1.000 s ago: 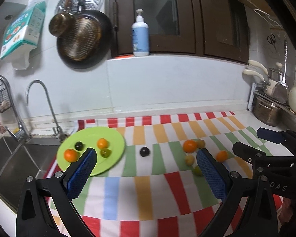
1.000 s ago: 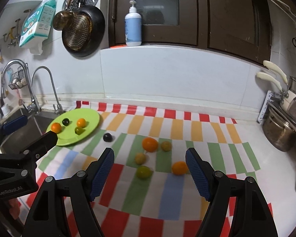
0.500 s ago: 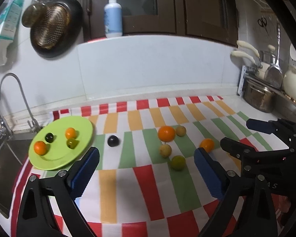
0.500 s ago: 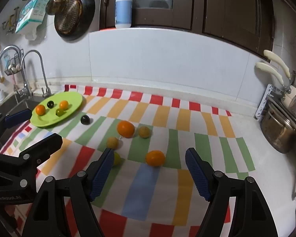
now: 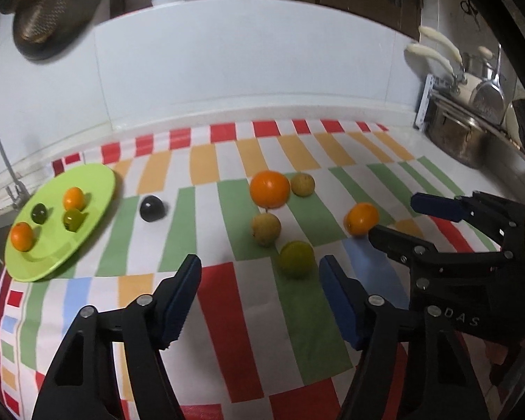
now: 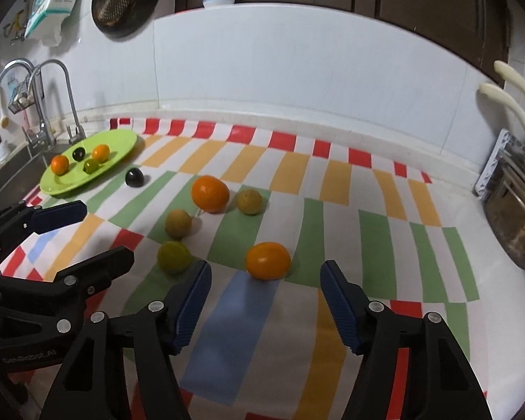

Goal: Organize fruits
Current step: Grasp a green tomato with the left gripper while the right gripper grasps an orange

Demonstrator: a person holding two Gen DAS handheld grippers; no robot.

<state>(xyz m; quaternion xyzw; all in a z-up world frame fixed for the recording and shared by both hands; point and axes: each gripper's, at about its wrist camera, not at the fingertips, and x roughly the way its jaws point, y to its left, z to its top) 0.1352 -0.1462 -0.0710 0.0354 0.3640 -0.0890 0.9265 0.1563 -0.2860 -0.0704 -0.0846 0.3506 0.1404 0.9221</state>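
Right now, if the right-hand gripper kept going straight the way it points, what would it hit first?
Most likely the small orange fruit, lying on the striped cloth just ahead of the right gripper. Its jaws are closing with nothing between them; depth is hard to judge.

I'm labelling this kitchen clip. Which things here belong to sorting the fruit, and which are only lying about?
Part of the job:
- green plate, four small fruits on it
- dark fruit beside the plate
- big orange
- small orange
- two tan fruits
- green fruit

Just lying about:
- striped cloth
- taps
- hanging pan
- metal pot
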